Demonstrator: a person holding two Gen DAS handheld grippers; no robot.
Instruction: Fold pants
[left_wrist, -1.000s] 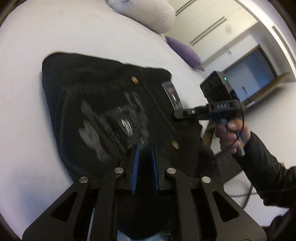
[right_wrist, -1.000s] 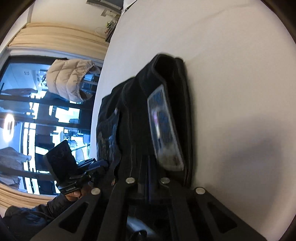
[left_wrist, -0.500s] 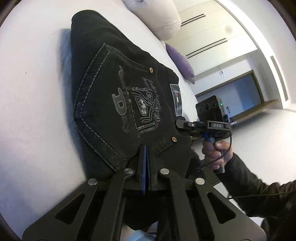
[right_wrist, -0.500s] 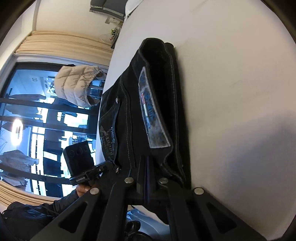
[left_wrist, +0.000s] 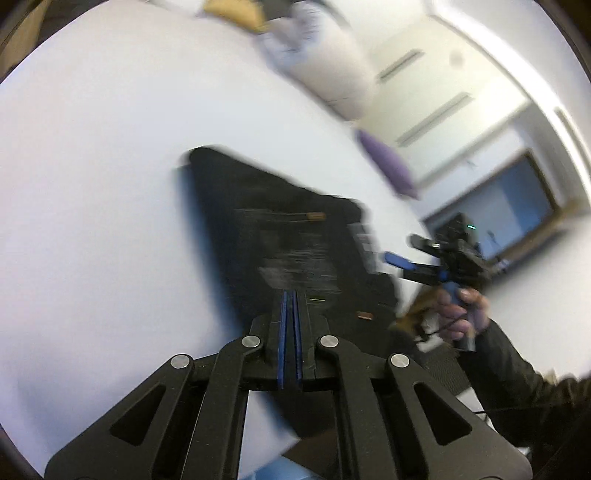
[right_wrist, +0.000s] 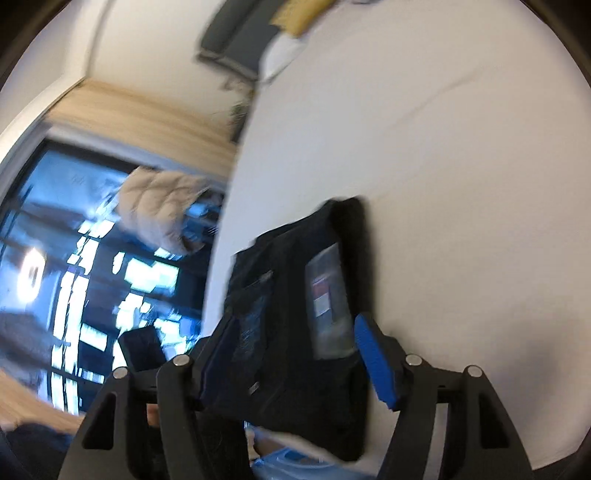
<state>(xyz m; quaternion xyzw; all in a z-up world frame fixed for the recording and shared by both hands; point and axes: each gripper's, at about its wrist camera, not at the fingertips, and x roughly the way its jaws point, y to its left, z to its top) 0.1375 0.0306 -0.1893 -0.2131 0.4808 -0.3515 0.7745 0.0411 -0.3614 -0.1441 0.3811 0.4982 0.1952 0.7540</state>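
On smooth white bedding, folded black denim pants (left_wrist: 295, 236) lie between spread right gripper (right_wrist: 295, 354); left gripper (left_wrist: 290, 295) closed, empty.

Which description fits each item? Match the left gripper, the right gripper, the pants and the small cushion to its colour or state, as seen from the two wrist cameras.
Column A
1. left gripper
2. right gripper
3. pants
4. small cushion

Column B
a. purple
b. jaws wide open
c. black, lying on the white bed
d. jaws shut, blue pads together

Pairs: 1-d, 2-b, 3-c, 4-a
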